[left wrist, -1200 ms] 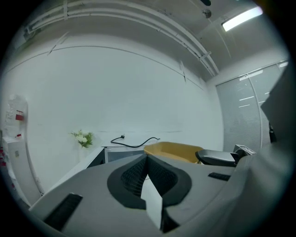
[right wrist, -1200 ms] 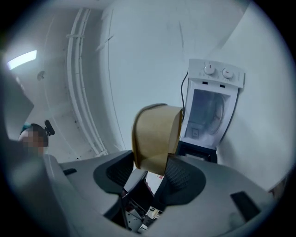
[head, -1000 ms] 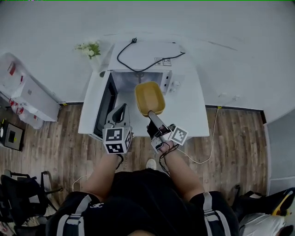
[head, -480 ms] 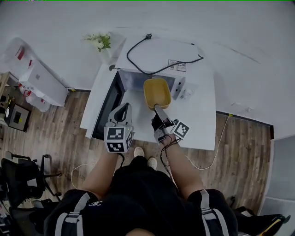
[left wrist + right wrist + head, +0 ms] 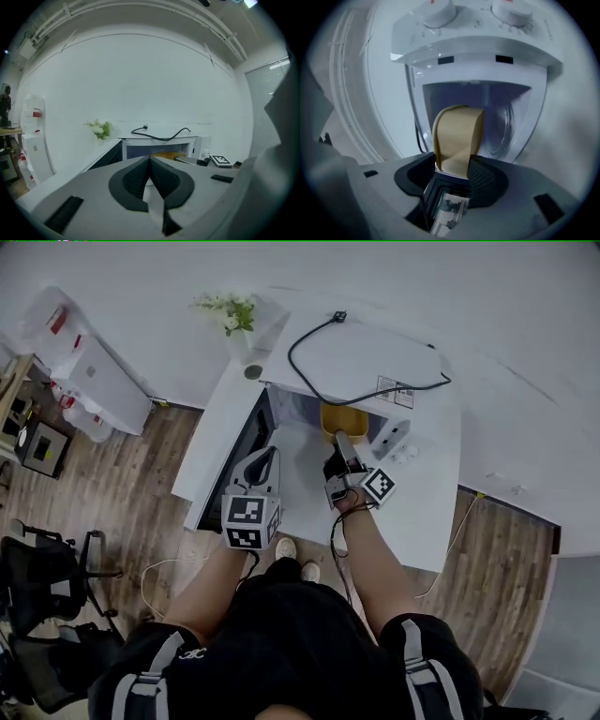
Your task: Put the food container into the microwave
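A white microwave stands on the white table with its door swung open to the left. The yellow food container is partly inside the cavity, only its near end showing in the head view. My right gripper is shut on the container's near rim. In the right gripper view the container rises from between the jaws of my right gripper, with the cavity and glass turntable behind it. My left gripper hovers shut and empty by the open door, its pads pressed together.
A black power cord lies on the microwave's top. A vase of flowers stands at the table's back left corner. Small white items sit right of the microwave. On the wooden floor at left are a white appliance and a black chair.
My right gripper has carried the container forward from in front of the microwave into the cavity opening. The left gripper stayed shut near the door.
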A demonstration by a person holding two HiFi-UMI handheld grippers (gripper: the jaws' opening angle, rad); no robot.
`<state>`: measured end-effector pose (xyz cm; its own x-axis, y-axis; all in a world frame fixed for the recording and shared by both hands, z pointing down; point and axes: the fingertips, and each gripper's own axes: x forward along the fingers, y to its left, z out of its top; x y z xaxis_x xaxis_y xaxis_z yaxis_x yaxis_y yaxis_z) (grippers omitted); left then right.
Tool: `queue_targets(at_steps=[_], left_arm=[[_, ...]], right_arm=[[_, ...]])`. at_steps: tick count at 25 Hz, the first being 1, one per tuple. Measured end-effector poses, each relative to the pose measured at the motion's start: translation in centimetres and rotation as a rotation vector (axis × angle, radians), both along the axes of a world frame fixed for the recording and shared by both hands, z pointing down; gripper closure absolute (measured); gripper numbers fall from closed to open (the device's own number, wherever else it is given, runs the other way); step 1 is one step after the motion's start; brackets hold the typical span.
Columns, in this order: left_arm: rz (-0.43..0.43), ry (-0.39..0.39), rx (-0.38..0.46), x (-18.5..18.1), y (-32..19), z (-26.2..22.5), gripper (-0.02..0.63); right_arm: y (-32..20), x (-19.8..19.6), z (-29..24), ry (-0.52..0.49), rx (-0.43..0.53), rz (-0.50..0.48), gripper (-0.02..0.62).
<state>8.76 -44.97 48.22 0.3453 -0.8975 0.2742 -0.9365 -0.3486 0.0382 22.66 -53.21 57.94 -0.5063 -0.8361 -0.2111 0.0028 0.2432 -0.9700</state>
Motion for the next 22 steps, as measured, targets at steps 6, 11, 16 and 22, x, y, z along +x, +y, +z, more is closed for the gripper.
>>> queue_targets(at_steps=[6, 11, 16, 22], left_arm=[[-0.015, -0.014, -0.026, -0.7, -1.6, 1.2, 0.597], [-0.017, -0.026, -0.039, -0.6, -2.4, 1.9, 0.597], [-0.013, -0.033, -0.05, -0.5, -2.7, 2.5, 0.597], [-0.018, -0.039, -0.065, -0.8, -2.5, 3.1, 0.597]], right_arm=[[-4.9, -1.2, 2.1, 0.013, -0.048, 0.0, 0.382], [-7.6, -2.3, 3.3, 0.009, -0.082, -0.014, 0.38], [-9.8, -2.0, 4.0, 0.022, -0.117, 0.008, 0.377], [-11.0, -1.8, 5.5, 0.018, -0.259, 0.049, 0.362]])
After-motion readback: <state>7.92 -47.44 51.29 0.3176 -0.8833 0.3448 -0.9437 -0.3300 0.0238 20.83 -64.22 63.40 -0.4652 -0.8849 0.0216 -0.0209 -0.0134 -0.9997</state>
